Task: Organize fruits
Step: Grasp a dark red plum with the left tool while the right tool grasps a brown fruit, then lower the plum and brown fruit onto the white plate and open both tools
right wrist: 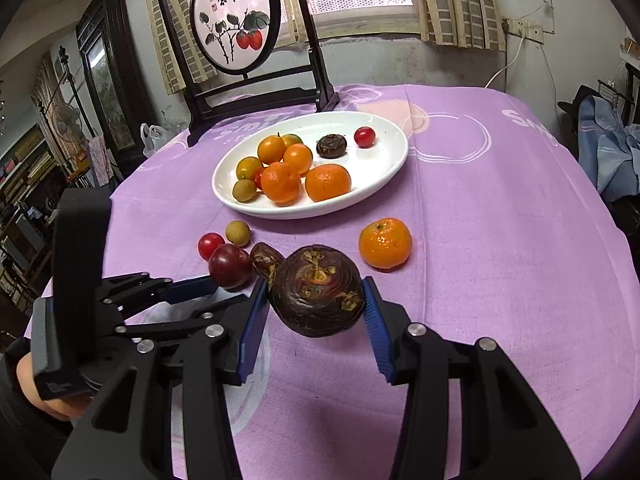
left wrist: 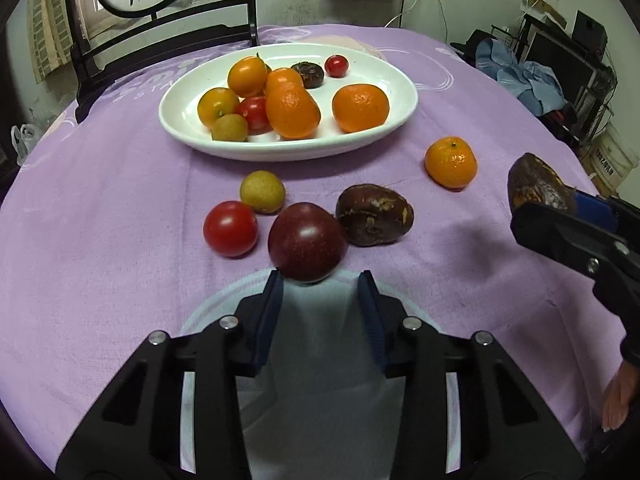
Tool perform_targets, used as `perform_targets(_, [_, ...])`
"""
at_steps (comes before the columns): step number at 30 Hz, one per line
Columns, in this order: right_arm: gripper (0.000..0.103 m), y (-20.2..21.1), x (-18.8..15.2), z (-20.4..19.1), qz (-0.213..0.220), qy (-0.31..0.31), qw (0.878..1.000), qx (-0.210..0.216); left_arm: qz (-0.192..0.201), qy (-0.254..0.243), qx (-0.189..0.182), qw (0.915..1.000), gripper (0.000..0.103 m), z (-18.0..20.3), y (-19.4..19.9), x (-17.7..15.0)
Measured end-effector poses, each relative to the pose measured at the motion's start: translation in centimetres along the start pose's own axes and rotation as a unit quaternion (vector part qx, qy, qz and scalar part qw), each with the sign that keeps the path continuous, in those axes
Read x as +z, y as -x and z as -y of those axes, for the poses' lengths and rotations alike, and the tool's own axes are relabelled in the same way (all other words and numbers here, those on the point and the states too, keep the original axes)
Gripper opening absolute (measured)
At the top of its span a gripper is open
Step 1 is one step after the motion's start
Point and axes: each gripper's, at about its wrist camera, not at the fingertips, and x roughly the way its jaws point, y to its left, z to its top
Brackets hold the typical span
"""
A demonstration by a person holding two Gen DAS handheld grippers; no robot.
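Left wrist view. Left gripper (left wrist: 320, 280): jaws parted, empty, low over the purple tablecloth (left wrist: 100, 260), tips just short of a dark red plum (left wrist: 306, 242). Judged step: approach to the plum; next move calls for advancing until the pads flank it, then closing. Loose on the cloth: red tomato (left wrist: 231, 229) and small tan fruit (left wrist: 262, 192) beside the plum, a brown water chestnut (left wrist: 374, 215) touching or nearly touching it, a mandarin (left wrist: 451, 162) well apart to the right. White oval plate (left wrist: 400, 116): several orange citrus, a red tomato, a cherry tomato, one tan fruit, one dark chestnut. Right gripper (left wrist: 538, 204) at the frame edge, clamped on a second chestnut.

Right wrist view. Right gripper (right wrist: 318, 304): blue pads pressed on either side of the held water chestnut (right wrist: 318, 292), lifted clear of the cloth. Judged step: carry to the plate (right wrist: 384, 168); next move calls for reaching over the rim to the bare right portion and releasing. Plate contents as above.
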Motion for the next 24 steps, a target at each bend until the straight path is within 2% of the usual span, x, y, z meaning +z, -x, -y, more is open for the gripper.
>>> perform_targets(9, [0.047, -0.2, -0.1, -0.4, -0.007, 0.003, 1.000, 0.008, 0.002, 0.022, 0.010, 0.9997, 0.048, -0.8, -1.0, 1.6])
perform_targets(12, [0.047, -0.4, -0.2, -0.5, -0.010, 0.006, 1.000, 0.009, 0.009, 0.018, 0.015, 0.9997, 0.048, -0.9, -1.3, 1.9])
perform_targets(14, [0.047, -0.6, -0.2, -0.5, -0.012, 0.007, 1.000, 0.009, 0.010, 0.015, 0.014, 0.9998, 0.041, -1.0, -1.4, 2.0])
perform_targets(19, [0.047, -0.6, -0.2, -0.5, -0.011, 0.005, 1.000, 0.009, 0.012, 0.005, 0.009, 0.9999, 0.041, -0.7, -1.0, 1.8])
perform_targets(24, [0.047, -0.2, -0.2, -0.5, 0.005, 0.005, 1.000, 0.012, 0.019, -0.001, -0.015, 0.9997, 0.041, -0.3, 1.3, 1.3])
